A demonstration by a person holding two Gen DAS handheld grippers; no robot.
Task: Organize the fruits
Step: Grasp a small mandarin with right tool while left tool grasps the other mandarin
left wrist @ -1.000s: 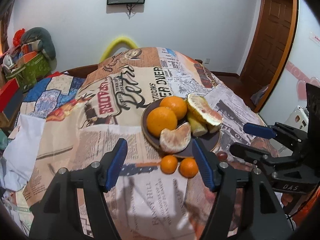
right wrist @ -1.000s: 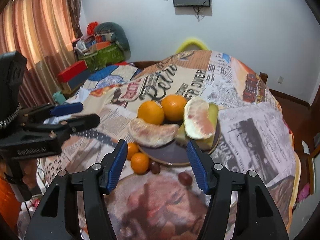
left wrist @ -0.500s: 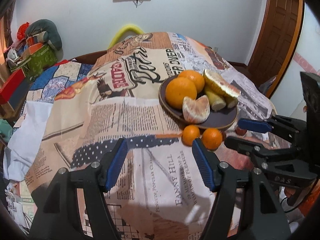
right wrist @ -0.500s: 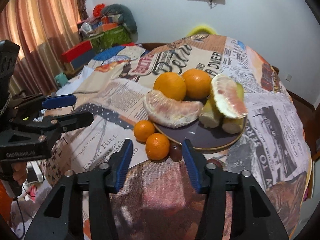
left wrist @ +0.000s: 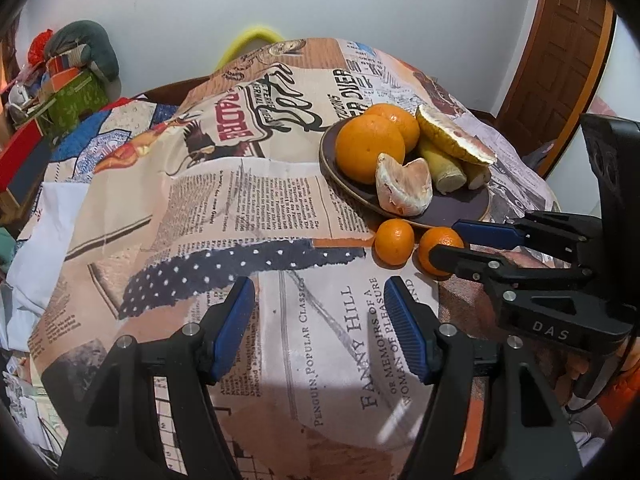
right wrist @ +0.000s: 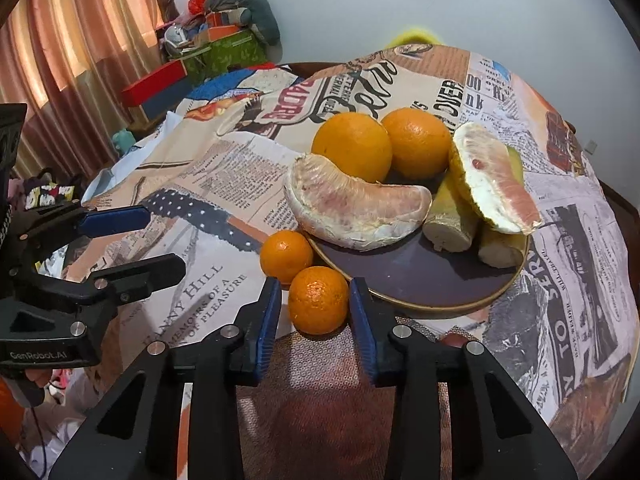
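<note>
Orange mandarin (right wrist: 318,300) is sitting between right gripper (right wrist: 314,314) fingers, unclenched; next: clench, lift onto plate (right wrist: 420,284). Left gripper (left wrist: 320,320) idling, released.

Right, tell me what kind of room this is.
Most likely a lived-in room of a home: a round table under a newspaper-print cloth with a plate of fruit, a wooden door, curtains, and household clutter piled in the corner.
</note>
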